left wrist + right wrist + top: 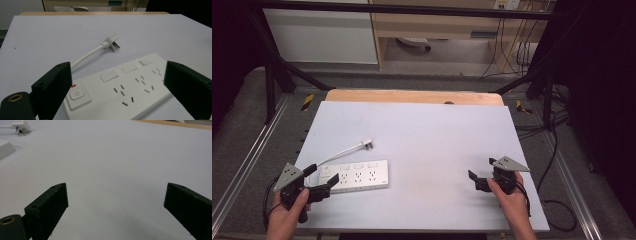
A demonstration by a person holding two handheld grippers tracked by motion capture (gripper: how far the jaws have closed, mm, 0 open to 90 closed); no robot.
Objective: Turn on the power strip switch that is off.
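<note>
Because its socket face is turned upward and its long side runs roughly along the near edge of the table (422,125), the white power strip (357,176) presents its switch, three blank covers and rows of outlets to anything coming from the person's side. It lies flat on the pale sheet, at the near left part of it. From the strip's switch end a white cord (343,152) curves away toward the far side and ends in the plug (367,144), which rests on the sheet a little beyond the strip, prongs exposed and unconnected; this slack loop probably leaves the plug free to be lifted without dragging the strip.

Just beside the strip's switch end hovers the left gripper (323,181), held in a hand and aimed along the strip's length. In the left gripper view its two black jaws stand wide apart with the strip's switch end framed between them farther off, so nothing is gripped. That placement suggests an approach to steady or seize the strip's end.

Well apart from the strip, toward the opposite near corner, the right gripper (478,174) points back toward it. Its jaws are likewise spread wide over bare sheet and hold nothing, apparently waiting until the plug or cord needs a second hold.
</note>
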